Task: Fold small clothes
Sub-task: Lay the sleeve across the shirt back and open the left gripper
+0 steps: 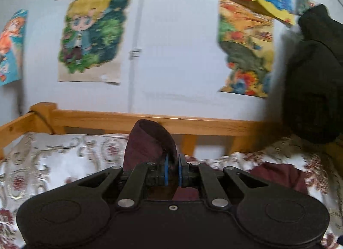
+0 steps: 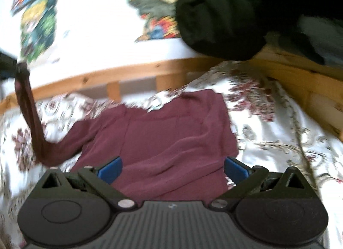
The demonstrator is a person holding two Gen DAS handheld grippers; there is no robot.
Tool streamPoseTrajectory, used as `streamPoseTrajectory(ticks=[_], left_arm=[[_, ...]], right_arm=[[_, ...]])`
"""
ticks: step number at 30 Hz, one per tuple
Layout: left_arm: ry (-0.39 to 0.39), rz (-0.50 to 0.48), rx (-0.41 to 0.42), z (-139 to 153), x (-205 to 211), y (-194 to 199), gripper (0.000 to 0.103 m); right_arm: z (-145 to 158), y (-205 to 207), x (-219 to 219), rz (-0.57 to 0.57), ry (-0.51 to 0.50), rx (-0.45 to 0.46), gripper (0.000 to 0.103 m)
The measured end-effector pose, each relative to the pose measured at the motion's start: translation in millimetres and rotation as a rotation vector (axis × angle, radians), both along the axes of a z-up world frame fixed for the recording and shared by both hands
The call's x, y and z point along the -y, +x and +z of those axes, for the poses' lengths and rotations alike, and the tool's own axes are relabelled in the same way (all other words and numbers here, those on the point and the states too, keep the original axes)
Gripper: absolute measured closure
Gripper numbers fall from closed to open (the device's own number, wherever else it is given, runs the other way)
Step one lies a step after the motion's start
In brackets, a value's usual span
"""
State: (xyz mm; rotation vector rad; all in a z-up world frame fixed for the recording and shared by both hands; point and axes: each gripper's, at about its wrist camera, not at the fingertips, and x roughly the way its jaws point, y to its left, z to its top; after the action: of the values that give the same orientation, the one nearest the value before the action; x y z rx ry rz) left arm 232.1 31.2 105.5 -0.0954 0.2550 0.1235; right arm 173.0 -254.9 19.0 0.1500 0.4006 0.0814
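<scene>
Since my left gripper [image 1: 172, 168] is clamped on the sleeve [image 2: 27, 107] of the maroon top [image 2: 171, 142] on the bedspread [image 2: 278, 142], I'd carry it across; right gripper [image 2: 172, 168] hangs apart, probably empty, ready to pin

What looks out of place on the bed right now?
The maroon top is not flat: one sleeve is lifted off the floral bedspread, pinched in the shut left gripper. Its far edge is rumpled. The right gripper is open, holding nothing.
</scene>
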Motion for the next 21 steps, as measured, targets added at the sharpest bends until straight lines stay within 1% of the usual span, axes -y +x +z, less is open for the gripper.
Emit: streamPoseTrajectory(ticks=[2, 7, 11, 16, 21], left_arm=[[-0.01, -0.033, 0.001, -3, 16, -1, 0.095], [-0.022, -0.114, -0.013, -15, 53, -3, 0.095], [-0.053, -0.179, -0.049, -31, 72, -3, 0.095], [-0.033, -0.25, -0.1, -56, 91, -4, 0.095], [-0.016, -0.334, -0.156, -87, 107, -11, 0.095]], right_arm=[[4, 0, 13, -0.039, 0.023, -0.006, 0.0], [5, 5, 32, -0.106, 0.03, -0.016, 0.0], [6, 11, 49, -0.17, 0.048, -0.01, 0.0], [3, 17, 65, -0.236, 0.046, -0.022, 0.0], [-4, 25, 74, -0.266, 0.062, -0.054, 0.0]])
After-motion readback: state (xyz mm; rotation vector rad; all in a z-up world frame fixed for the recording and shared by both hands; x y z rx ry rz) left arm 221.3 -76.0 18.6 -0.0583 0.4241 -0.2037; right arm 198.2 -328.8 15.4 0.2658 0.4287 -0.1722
